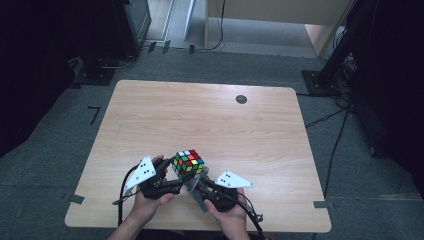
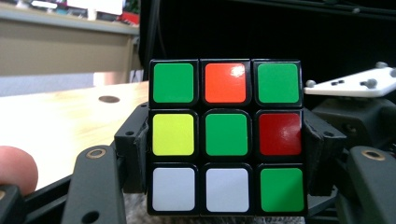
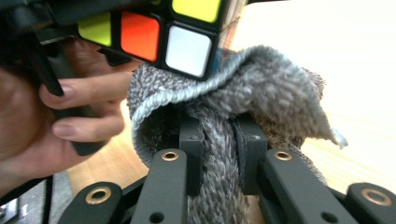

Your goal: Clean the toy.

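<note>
A scrambled Rubik's cube [image 1: 188,162] is held a little above the near edge of the wooden table [image 1: 200,115], and my left gripper [image 1: 181,175] is shut on it. In the left gripper view the cube [image 2: 226,135] shows a mostly green face, with the jaw pads pressing its middle layer from both sides. My right gripper [image 3: 219,154] is shut on a bunched grey cloth [image 3: 243,98]. The cloth touches the underside of the cube [image 3: 154,28]. In the high view the right gripper [image 1: 196,189] sits just below and right of the cube.
A dark round grommet [image 1: 241,99] sits in the table's far right part. Black stands [image 1: 330,65] and cables [image 1: 335,150] are on the carpet to the right, dark equipment [image 1: 115,35] at the far left. A hand [image 3: 56,107] holds the left gripper close by.
</note>
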A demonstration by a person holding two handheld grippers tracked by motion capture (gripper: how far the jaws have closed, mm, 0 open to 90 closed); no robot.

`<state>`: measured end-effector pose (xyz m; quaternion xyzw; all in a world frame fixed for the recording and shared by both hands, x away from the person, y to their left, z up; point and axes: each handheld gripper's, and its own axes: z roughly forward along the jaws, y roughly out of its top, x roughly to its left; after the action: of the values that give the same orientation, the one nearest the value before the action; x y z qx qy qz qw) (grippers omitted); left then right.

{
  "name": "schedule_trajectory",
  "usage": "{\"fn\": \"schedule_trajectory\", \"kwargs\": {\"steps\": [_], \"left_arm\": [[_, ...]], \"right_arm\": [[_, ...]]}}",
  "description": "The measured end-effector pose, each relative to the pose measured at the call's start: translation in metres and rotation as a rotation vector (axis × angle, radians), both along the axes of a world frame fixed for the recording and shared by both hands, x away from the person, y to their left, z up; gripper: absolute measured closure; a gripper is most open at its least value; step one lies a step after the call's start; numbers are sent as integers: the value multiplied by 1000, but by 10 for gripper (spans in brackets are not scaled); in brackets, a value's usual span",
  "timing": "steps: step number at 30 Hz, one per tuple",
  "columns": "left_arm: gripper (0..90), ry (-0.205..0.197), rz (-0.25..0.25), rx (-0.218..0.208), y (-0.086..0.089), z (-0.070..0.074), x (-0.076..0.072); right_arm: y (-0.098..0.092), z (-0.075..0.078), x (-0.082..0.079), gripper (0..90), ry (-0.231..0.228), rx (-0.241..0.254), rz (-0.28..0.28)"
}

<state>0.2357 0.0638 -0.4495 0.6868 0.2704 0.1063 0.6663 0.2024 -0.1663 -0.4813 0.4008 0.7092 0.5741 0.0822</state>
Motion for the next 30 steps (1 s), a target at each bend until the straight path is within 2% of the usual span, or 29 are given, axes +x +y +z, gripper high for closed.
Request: {"fn": "schedule_trajectory", "kwargs": {"steps": [2,4,6,9,16,18,19,21,23,25,26,28,30], "left_arm": [[345,4,8,10,-1,-1,0],[345,5,14,26,-2,-3,0],[345,19,17,43,-5,-5,0],[345,26,22,52,-7,-7,0],[345,18,23,20,-2,-4,1],[345,22,26,34,-1,-4,1],[345,26,27,43,-1,-5,2],[345,40,27,47,-1,-6,3],[345,41,34,49,-1,-6,3],[345,45,31,46,-1,-6,4],[345,49,30,47,-2,-6,5],[345,59,27,62,-3,-8,5],[345,63,21,74,-5,-9,5]], "right_arm": [[2,-2,0,772,7,-5,0],[7,-4,-1,770,17,-6,34],[14,-3,-5,768,6,-3,77],[17,-1,-6,767,7,1,104],[-6,-3,5,769,47,-3,8],[-14,-4,8,769,51,6,-52],[-20,-5,9,769,60,28,-91],[-24,-7,11,769,64,35,-105],[-20,-11,10,768,82,28,-87],[-7,-18,9,767,119,14,-20],[0,-19,7,767,124,5,16],[11,-18,2,767,108,18,74],[13,-12,-1,768,76,47,85]]}}
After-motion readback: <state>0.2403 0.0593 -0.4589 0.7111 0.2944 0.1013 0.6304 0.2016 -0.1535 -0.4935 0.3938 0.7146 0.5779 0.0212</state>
